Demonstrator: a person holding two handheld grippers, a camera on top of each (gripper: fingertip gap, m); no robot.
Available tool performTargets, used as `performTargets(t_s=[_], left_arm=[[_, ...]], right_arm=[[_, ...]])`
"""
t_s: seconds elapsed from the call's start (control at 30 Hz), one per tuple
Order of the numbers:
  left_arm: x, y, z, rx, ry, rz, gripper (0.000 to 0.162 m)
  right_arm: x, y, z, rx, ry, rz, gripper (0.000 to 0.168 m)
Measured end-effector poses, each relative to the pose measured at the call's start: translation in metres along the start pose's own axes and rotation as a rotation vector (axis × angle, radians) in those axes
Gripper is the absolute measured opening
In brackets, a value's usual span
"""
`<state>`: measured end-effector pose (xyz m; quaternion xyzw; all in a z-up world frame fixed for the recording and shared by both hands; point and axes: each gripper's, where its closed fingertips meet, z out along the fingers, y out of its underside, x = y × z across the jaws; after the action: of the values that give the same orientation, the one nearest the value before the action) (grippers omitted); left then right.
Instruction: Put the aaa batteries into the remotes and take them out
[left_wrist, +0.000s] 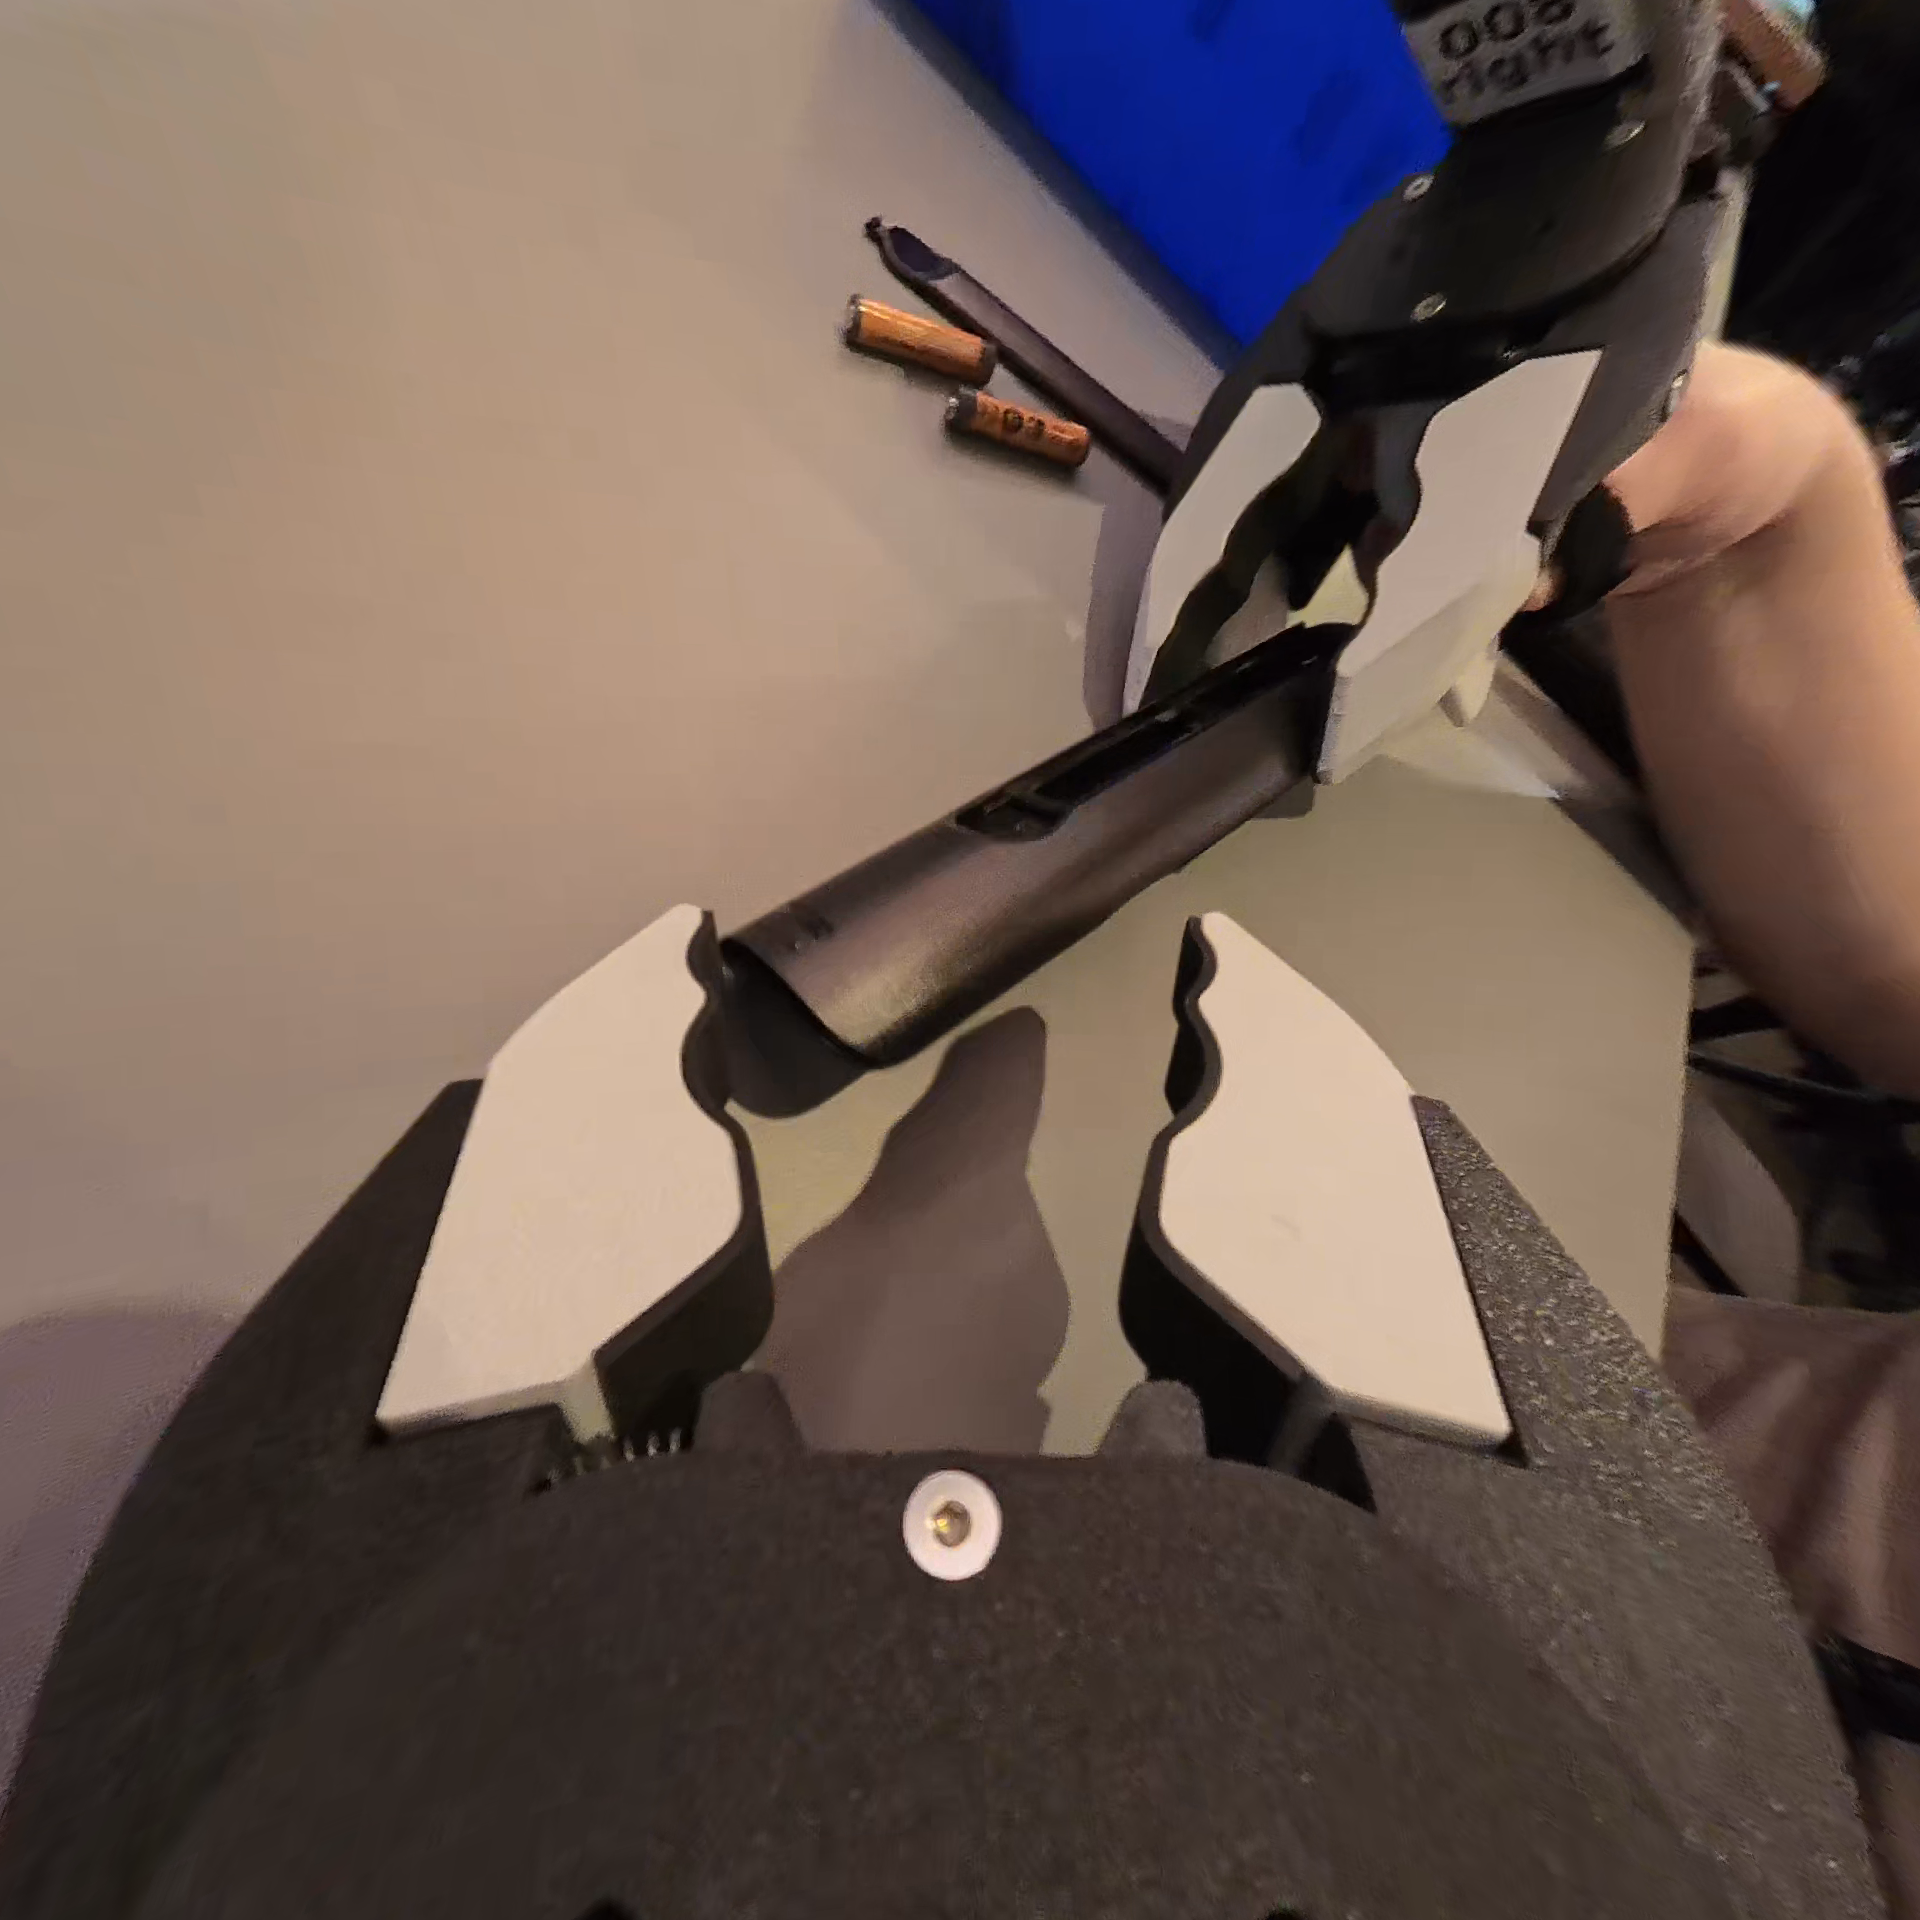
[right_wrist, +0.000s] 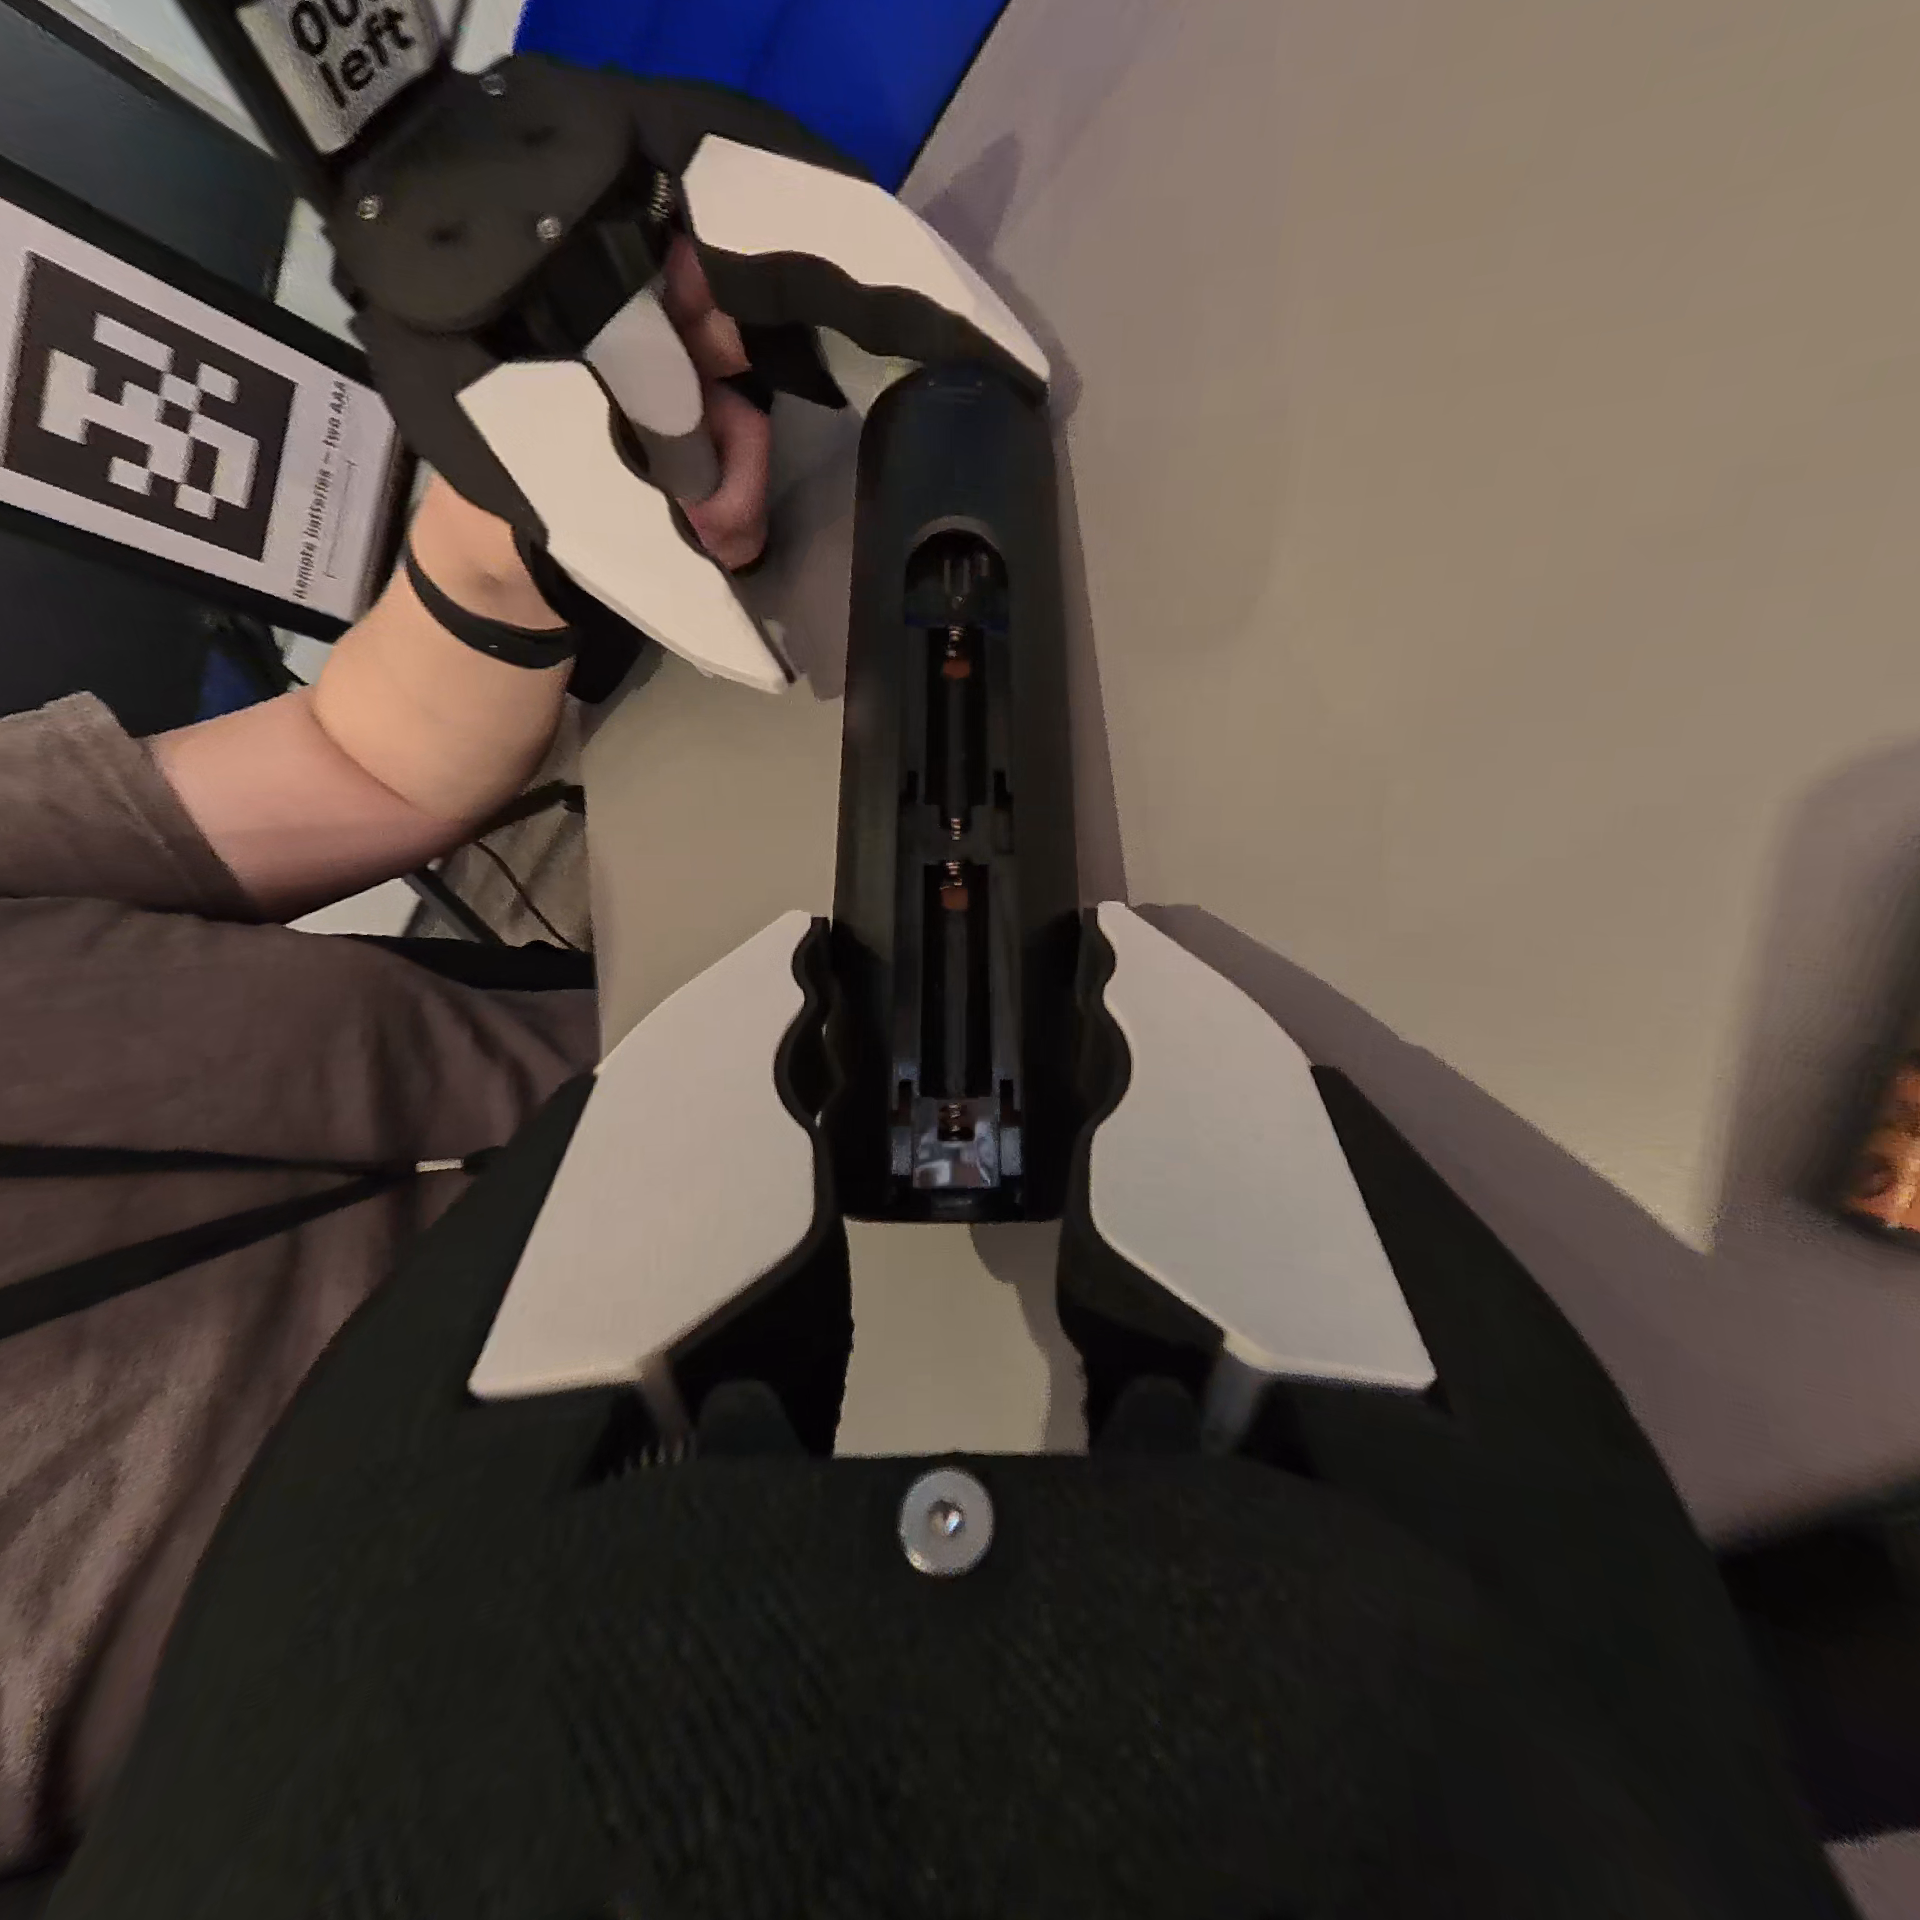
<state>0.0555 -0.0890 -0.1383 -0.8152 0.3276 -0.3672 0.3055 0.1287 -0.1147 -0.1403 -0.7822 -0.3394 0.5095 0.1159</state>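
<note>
A black remote (right_wrist: 951, 748) lies back side up with its battery compartment open; I see springs and contacts and no batteries in it. My right gripper (right_wrist: 956, 925) is shut on the remote's near end and holds it over the table edge. It also shows in the left wrist view (left_wrist: 1247, 696), where the remote (left_wrist: 1039, 873) points toward my left gripper (left_wrist: 951, 956). My left gripper is open, and its left fingertip touches the remote's free end. Two copper-coloured AAA batteries (left_wrist: 920, 338) (left_wrist: 1018, 426) lie on the table beside a long black battery cover (left_wrist: 1049, 353).
The grey table (left_wrist: 416, 520) spreads to the left. A blue object (left_wrist: 1195, 125) lies beyond the batteries. A sheet with a black-and-white marker (right_wrist: 156, 416) lies past the table edge. The person's arm (right_wrist: 416, 727) and lap are close by. A blurred orange thing (right_wrist: 1891, 1164) shows at the right.
</note>
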Motion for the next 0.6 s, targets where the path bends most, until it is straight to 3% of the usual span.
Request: performTargets(t_s=[0.1, 0.2, 0.5, 0.6], left_arm=[[0.019, 0.003, 0.001, -0.026, 0.133, -0.042, 0.072], [0.036, 0.009, 0.003, -0.076, 0.229, -0.057, 0.073], [0.05, 0.041, -0.009, -0.27, 0.275, 0.147, 0.069], [0.046, 0.047, -0.008, -0.304, 0.234, 0.208, 0.054]], right_arm=[[-0.012, 0.004, 0.004, 0.023, -0.089, 0.025, 0.047], [-0.02, 0.009, 0.009, 0.019, -0.137, 0.03, 0.046], [-0.023, 0.015, 0.004, 0.001, -0.151, -0.056, 0.046], [-0.026, 0.017, 0.006, -0.015, -0.155, -0.09, 0.046]])
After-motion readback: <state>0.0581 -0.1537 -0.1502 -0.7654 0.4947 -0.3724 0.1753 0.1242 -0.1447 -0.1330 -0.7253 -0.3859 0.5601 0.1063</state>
